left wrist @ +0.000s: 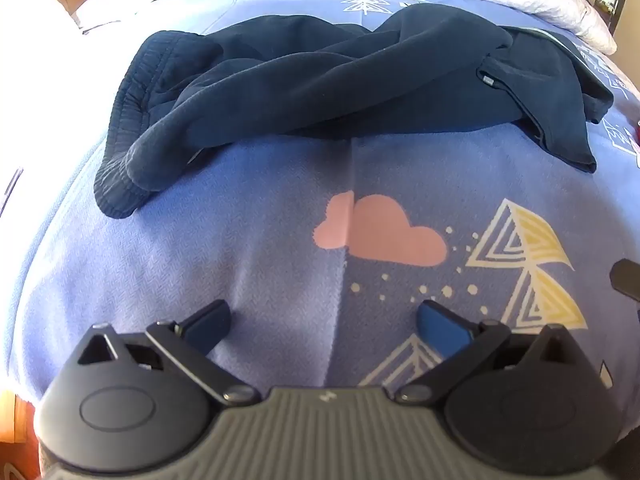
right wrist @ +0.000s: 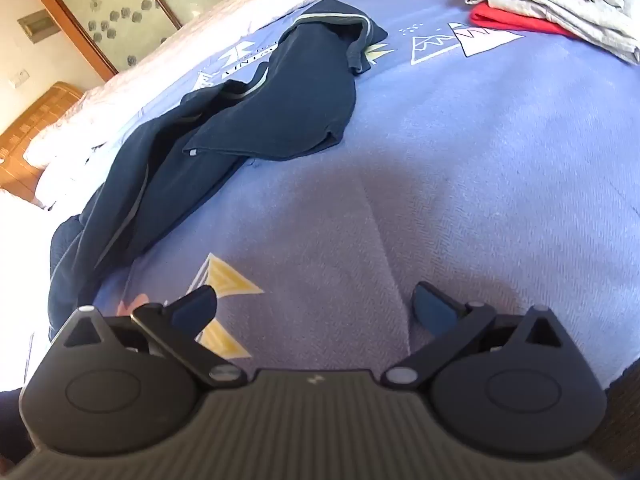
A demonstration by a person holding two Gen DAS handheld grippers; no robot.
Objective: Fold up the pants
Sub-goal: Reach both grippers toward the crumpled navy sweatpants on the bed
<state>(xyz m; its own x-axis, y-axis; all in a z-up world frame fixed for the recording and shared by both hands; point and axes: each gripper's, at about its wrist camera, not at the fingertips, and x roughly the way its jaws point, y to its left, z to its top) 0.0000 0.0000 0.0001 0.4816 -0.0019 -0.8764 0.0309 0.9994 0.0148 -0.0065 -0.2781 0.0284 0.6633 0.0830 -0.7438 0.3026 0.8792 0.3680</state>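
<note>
The left gripper point(left wrist: 323, 322) has its fingers apart over bare blue bedsheet point(left wrist: 260, 248); crumpled navy pants point(left wrist: 320, 92) lie beyond. The right gripper point(right wrist: 314, 307), fingers apart, alone shows folded clothes point(right wrist: 560, 4) far right.

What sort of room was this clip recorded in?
Most likely a home bedroom. The dark pants lie on a bed sheet printed with trees and clouds, a pillow sits at its edge, and a wooden cabinet stands behind.
</note>
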